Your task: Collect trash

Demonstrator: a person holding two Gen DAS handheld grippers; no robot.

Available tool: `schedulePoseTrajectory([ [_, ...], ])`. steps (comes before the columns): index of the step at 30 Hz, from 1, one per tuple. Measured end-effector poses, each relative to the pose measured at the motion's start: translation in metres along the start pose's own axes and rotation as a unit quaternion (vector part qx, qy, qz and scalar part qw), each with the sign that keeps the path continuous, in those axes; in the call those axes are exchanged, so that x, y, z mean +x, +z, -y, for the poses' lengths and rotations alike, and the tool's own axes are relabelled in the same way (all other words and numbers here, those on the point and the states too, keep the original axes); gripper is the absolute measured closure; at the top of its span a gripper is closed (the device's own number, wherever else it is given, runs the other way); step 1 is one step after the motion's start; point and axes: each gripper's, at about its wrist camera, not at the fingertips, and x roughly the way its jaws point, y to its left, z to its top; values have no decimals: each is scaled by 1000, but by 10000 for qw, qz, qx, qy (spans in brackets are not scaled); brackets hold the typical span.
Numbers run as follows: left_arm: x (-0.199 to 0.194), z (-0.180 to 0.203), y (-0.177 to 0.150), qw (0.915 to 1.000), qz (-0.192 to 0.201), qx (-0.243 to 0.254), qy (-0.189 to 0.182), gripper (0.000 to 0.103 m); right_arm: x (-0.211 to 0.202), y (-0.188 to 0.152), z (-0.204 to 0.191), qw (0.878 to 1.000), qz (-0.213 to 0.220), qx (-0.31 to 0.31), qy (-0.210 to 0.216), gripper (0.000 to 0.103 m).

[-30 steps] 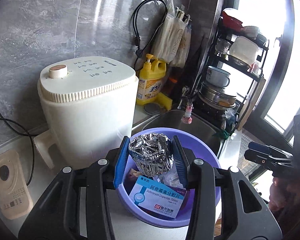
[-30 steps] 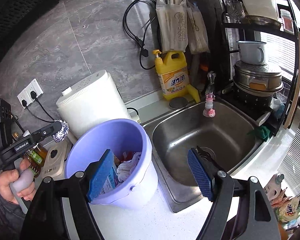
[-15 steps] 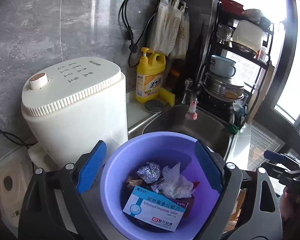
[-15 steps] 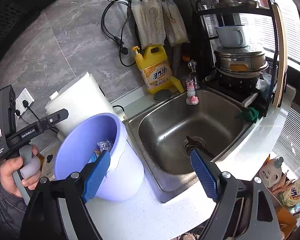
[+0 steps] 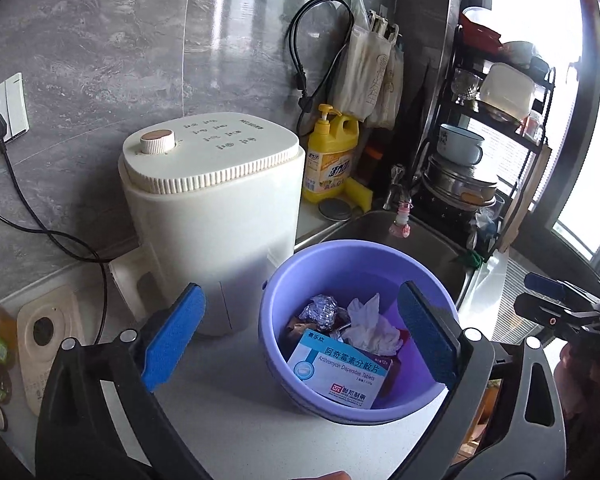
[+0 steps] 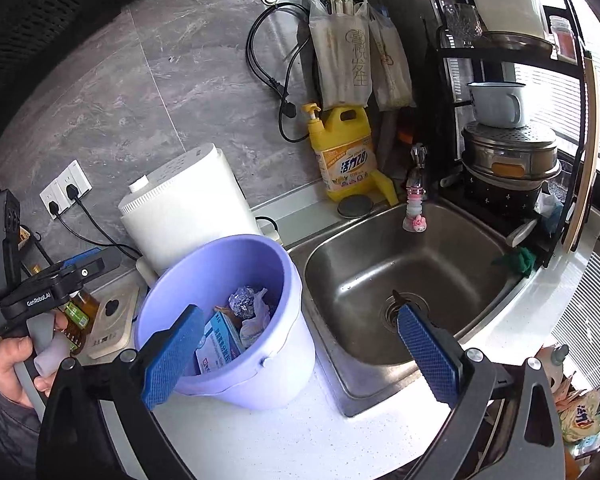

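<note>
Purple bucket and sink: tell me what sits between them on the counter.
Nothing. In the right wrist view, the purple bucket stands right beside the sink, with only a bare strip of white counter and the sink's steel rim between them.

My tongs' blue pads [image 5: 172,340] look rough. The plastic bucket [image 5: 380,256] is smooth; inside it, crinkled foil [image 5: 320,308] shines beside soft tissue [image 5: 370,328]. The steel sink [image 6: 380,264] is dull.

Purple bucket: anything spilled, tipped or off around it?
Nothing stands out. The round purple plastic bucket stands upright on the white counter, holding the crumpled foil ball, white tissue and blue-and-white medicine box.
</note>
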Motion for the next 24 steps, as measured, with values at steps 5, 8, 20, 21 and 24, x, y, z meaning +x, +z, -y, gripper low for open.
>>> schedulePoseTrajectory([
  [5, -27, -20, -10, 9998, 81, -155, 95, 6, 1, 5, -19, 9997, -67, -182, 115, 8],
  [8, -43, -31, -15, 9996, 130, -207, 149, 6, 0, 7, -31, 9994, -113, -236, 229, 8],
  [20, -116, -68, -43, 9948, 510, -593, 645, 6, -16, 12, -90, 9964, -131, -600, 589, 8],
  [21, -123, -69, -45, 9939, 560, -636, 710, 6, -18, 12, -95, 9955, -142, -664, 666, 8],
  [24, -145, -69, -53, 9900, 672, -813, 941, 6, -23, 10, -106, 9920, -206, -866, 896, 8],
])
